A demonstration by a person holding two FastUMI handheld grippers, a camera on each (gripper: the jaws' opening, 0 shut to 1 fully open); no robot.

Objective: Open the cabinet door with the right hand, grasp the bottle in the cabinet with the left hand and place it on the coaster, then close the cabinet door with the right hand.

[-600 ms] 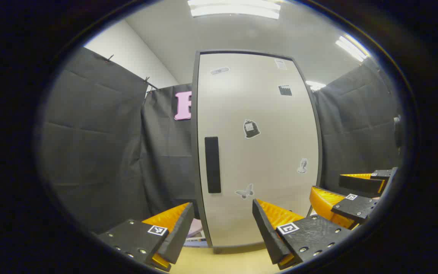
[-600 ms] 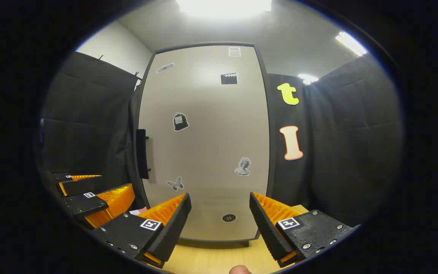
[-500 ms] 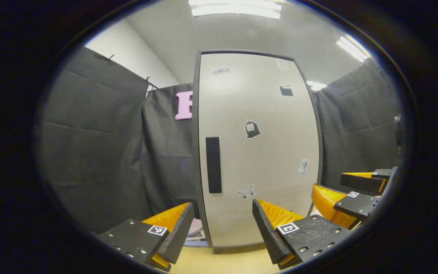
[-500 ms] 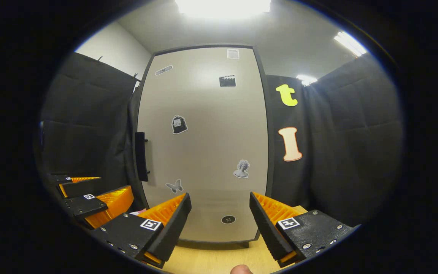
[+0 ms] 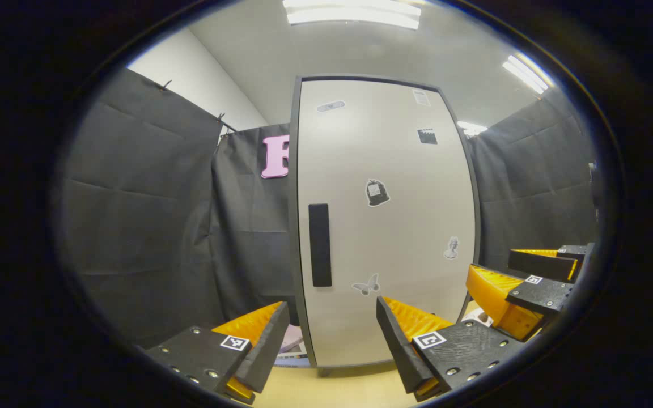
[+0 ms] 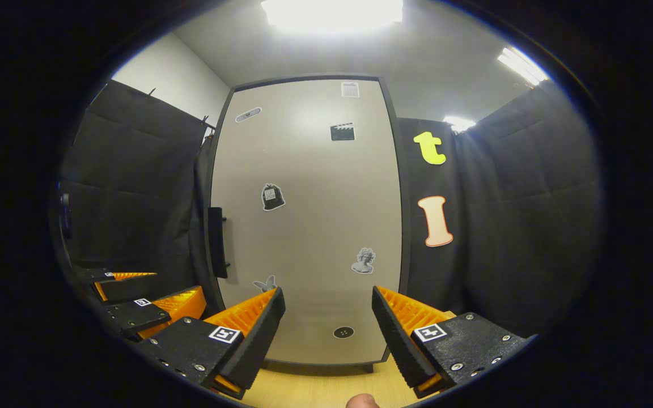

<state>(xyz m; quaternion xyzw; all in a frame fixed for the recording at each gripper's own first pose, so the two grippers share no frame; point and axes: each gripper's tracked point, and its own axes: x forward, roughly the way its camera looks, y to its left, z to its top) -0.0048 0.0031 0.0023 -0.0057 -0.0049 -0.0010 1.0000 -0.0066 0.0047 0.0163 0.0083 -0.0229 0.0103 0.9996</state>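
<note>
1. Door (image 6: 309, 226) shut, so the bottle sits hidden inside; opening is the step in hand
2. Right gripper (image 6: 328, 328) and left gripper (image 5: 332, 340) hover, jaws open, empty
3. Next: right jaws must reach the handle (image 6: 216, 242) and pull

Black cloth (image 5: 151, 215) hangs round the booth, clipped along its top before a white wall (image 5: 190, 79). Ceiling strip lights (image 5: 352, 11) glare overhead. Below lies a pale wooden tabletop (image 6: 315, 391).

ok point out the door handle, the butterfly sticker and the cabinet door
door handle (image 5: 319, 245), left gripper view, middle of the dark bar
butterfly sticker (image 5: 365, 284), left gripper view, its body
cabinet door (image 6: 315, 226), right gripper view, bare middle panel
</note>
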